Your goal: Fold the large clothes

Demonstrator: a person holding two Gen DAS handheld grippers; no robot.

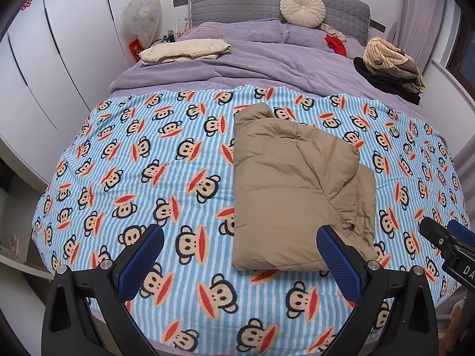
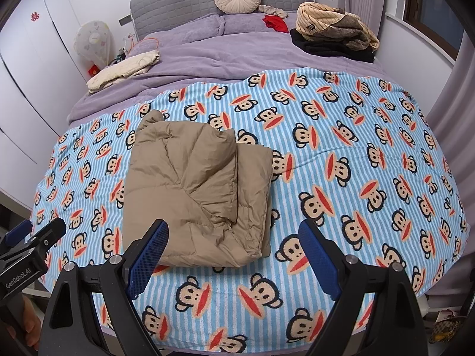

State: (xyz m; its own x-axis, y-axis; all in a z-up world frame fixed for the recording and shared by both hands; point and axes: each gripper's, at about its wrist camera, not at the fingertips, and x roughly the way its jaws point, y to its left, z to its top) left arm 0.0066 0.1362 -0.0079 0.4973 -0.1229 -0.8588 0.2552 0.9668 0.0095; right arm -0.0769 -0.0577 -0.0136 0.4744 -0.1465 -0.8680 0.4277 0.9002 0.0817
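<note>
A tan padded jacket (image 1: 294, 187) lies folded into a thick rectangle on the blue striped monkey-print blanket (image 1: 166, 172); the right wrist view shows the same jacket (image 2: 196, 190) left of centre. My left gripper (image 1: 240, 234) hangs open above the blanket near the bed's foot, its right pad at the jacket's near edge, nothing between the fingers. My right gripper (image 2: 233, 230) is open too, its left pad over the jacket's near corner, without pressing on it. Each gripper shows at the edge of the other's view.
A folded cream garment (image 1: 184, 50) lies at the bed's far left, a heap of striped and black clothes (image 1: 389, 68) at the far right. A round cushion (image 1: 302, 7) leans on the grey headboard. White wardrobe doors (image 1: 44, 59) stand left; a curtain (image 2: 454, 95) hangs right.
</note>
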